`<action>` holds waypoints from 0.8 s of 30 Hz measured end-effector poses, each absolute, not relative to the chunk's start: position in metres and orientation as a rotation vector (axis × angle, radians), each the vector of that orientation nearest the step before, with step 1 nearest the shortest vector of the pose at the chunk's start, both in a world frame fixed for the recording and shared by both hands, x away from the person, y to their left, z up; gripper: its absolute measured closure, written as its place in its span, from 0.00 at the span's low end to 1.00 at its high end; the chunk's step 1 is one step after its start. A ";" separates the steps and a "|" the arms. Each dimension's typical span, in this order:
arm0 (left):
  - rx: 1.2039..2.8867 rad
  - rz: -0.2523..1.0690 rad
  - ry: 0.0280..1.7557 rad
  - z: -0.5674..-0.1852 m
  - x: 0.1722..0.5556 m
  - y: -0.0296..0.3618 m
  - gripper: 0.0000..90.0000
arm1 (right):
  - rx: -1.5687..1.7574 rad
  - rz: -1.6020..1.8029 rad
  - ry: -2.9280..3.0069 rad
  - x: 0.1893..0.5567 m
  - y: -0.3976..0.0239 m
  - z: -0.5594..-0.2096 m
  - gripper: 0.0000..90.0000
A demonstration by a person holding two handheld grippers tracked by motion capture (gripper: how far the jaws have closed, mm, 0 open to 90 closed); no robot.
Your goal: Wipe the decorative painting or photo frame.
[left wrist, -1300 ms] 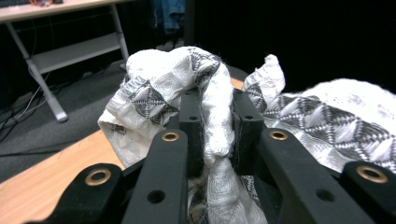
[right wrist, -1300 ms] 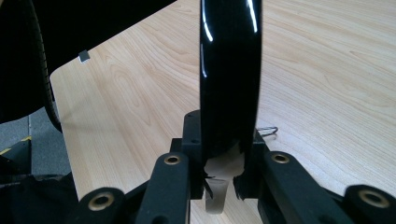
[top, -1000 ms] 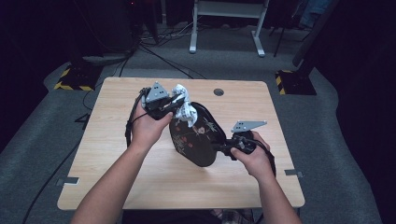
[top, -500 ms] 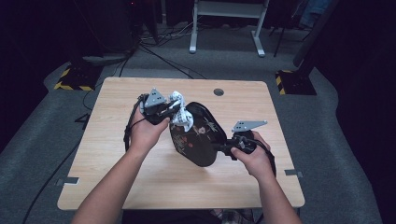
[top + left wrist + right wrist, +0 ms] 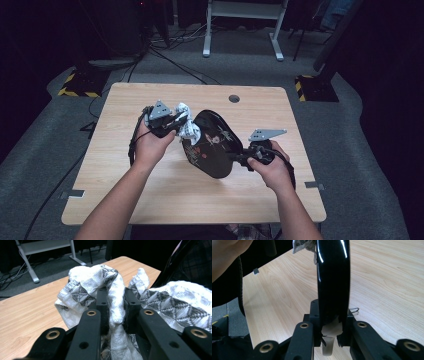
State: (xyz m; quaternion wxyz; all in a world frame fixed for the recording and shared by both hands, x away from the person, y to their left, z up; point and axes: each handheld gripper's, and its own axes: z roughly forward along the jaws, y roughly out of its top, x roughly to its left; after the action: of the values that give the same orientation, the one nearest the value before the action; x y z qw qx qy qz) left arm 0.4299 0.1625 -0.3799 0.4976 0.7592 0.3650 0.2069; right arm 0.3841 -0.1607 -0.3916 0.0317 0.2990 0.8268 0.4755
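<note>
A glossy black oval plate (image 5: pixel 212 145) with a printed pattern is held tilted above the wooden table (image 5: pixel 115 185). My right gripper (image 5: pixel 239 159) is shut on its lower right rim; in the right gripper view the plate's black edge (image 5: pixel 333 282) rises between the jaws, over a pale strip. My left gripper (image 5: pixel 179 125) is shut on a white cloth (image 5: pixel 187 125) with a grey diamond pattern, pressed against the plate's upper left face. In the left gripper view the cloth (image 5: pixel 115 302) bunches between and around the fingers (image 5: pixel 102 302).
A round cable hole (image 5: pixel 234 98) lies near the table's far edge. A white desk frame (image 5: pixel 242 20) stands on the floor behind, with cables and yellow-black floor markers (image 5: pixel 75 90) at the left and right. Black cables trail from my left gripper.
My left gripper has moved the cloth down and slightly left along the plate's upper edge. The right gripper and the plate have stayed put.
</note>
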 end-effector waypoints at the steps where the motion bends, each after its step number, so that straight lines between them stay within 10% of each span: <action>1: 1.838 0.498 0.890 -0.381 0.430 0.163 0.88 | 0.921 1.464 2.546 0.384 -0.161 -0.392 0.87; 24: 1.876 0.462 0.987 -0.414 0.434 0.179 0.88 | 0.918 1.467 2.549 0.384 -0.160 -0.392 0.87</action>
State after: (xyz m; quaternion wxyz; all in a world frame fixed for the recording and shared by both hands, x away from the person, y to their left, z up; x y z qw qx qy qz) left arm 0.4338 0.1793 -0.4143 0.4672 0.7646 0.4022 0.1883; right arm 0.3841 -0.1603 -0.3917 0.0302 0.2979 0.8270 0.4759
